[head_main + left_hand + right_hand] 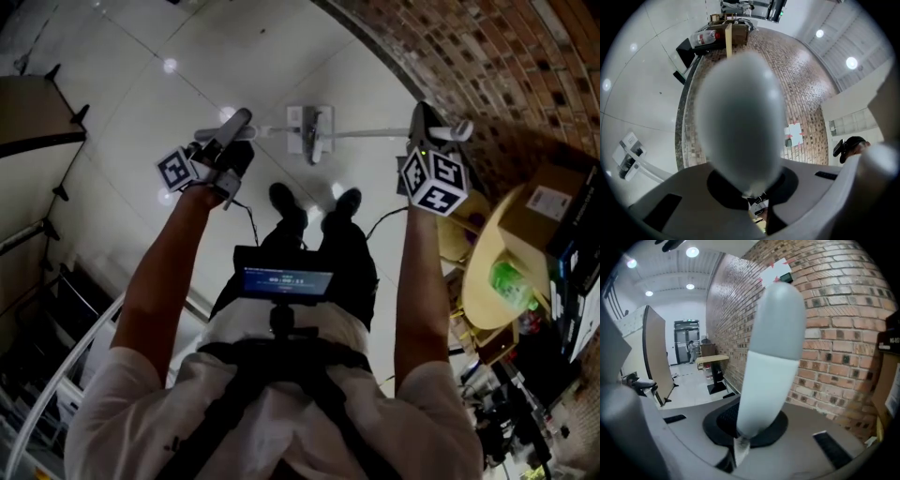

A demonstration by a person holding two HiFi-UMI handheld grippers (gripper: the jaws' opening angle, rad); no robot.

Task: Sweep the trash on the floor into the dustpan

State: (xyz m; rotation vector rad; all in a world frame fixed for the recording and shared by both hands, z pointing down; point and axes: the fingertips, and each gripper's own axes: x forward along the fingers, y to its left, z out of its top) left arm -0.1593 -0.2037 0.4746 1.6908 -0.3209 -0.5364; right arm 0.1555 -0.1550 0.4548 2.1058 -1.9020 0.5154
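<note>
White tile floor, brick wall at right. Left gripper fingers clenched on grey handle; right gripper fingers clenched on white-grey handle. Dustpan sits upper centre. No trash visible, so progress is unclear.

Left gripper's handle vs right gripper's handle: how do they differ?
Colour: the left handle looks plain grey all over; the right handle is white with a grey cap.
Sharpness: the left handle is a blur in its gripper view; the right handle is crisp in its own.
Shared: rounded ends, each clamped in shut jaws, by the left gripper and the right gripper.
</note>
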